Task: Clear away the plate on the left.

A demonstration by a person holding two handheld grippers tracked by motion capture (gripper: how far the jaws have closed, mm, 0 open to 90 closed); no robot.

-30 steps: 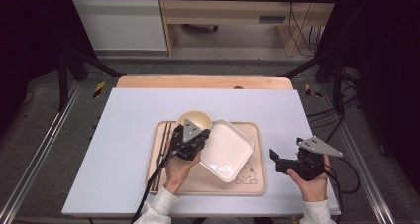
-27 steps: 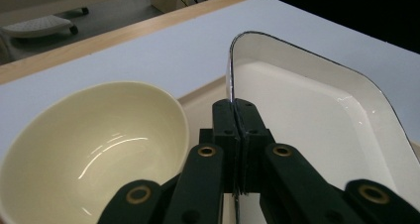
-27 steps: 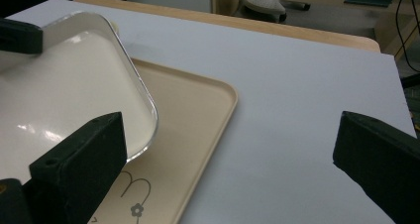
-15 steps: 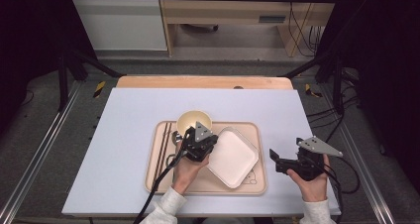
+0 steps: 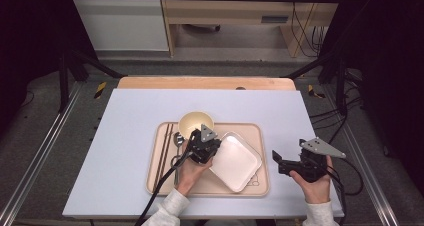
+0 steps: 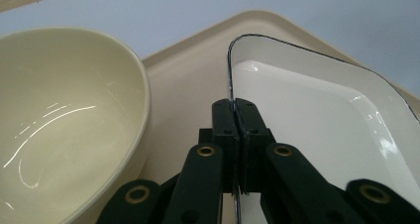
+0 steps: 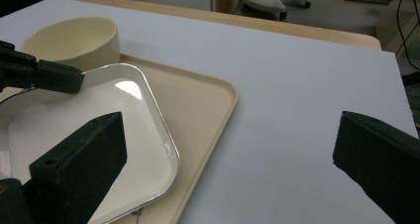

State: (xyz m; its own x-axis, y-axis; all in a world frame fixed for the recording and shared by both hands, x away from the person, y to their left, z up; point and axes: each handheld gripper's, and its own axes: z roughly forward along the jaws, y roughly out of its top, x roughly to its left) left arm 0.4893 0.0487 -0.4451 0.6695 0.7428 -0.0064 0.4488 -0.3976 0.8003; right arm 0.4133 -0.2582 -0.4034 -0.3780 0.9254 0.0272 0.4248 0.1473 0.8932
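White square plate: rim clamped by left gripper for setting mid-tray, beside bowl; right gripper jaws apart, idle.

The white square plate has rounded corners, a raised rim and a thin dark line along its edge. It is glossy and empty. It lies on the beige tray. The left fingers are closed on its rim at one corner; the plate extends forward and to the right of them.
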